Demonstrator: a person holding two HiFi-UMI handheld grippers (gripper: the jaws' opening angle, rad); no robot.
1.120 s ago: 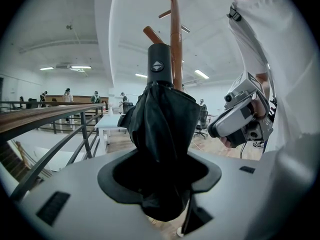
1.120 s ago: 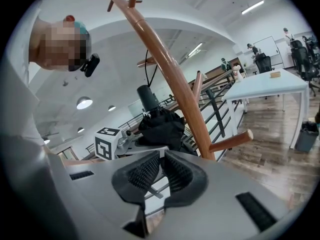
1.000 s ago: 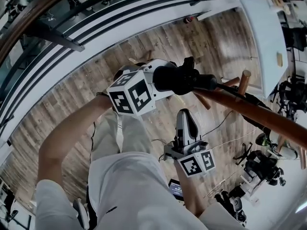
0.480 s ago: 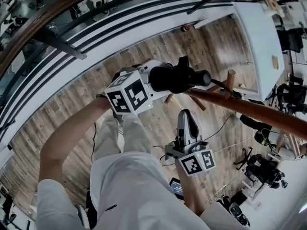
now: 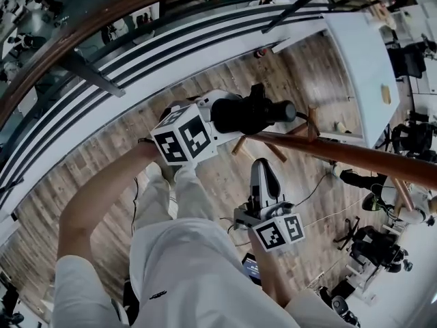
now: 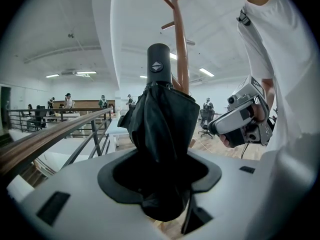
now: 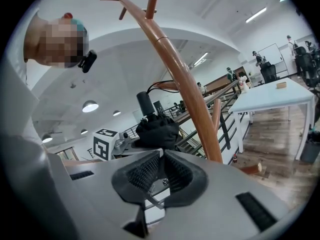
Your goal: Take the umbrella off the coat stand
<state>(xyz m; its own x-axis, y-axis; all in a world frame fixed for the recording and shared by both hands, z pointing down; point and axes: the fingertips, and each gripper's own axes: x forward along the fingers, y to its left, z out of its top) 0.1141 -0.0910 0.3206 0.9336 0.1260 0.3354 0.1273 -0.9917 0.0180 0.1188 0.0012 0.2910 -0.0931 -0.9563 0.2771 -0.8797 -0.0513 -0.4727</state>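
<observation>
The black folded umbrella (image 6: 161,134) stands upright between the jaws of my left gripper (image 6: 160,171), which is shut on its bunched fabric. Its round handle (image 6: 159,66) points up. Just behind it rises the brown wooden coat stand (image 6: 181,49), with pegs at its top. In the head view the left gripper (image 5: 229,115) holds the umbrella (image 5: 254,113) against the near end of the stand's pole (image 5: 341,154). My right gripper (image 5: 265,176) hangs just below, shut and empty. In the right gripper view its ribbed pads (image 7: 147,171) meet, with the umbrella (image 7: 156,129) and the stand (image 7: 185,84) ahead of the right gripper (image 7: 159,158).
A wood-topped railing (image 5: 102,19) with black bars runs along the floor's edge. A white table (image 5: 369,60) stands to the right. Robot equipment and cables (image 5: 372,248) lie on the wooden floor at lower right. Several people stand far off by the railing (image 6: 67,101).
Both grippers have risen a little. The umbrella has gone up with the left gripper, still close to the stand's pole. The right gripper stays shut and empty.
</observation>
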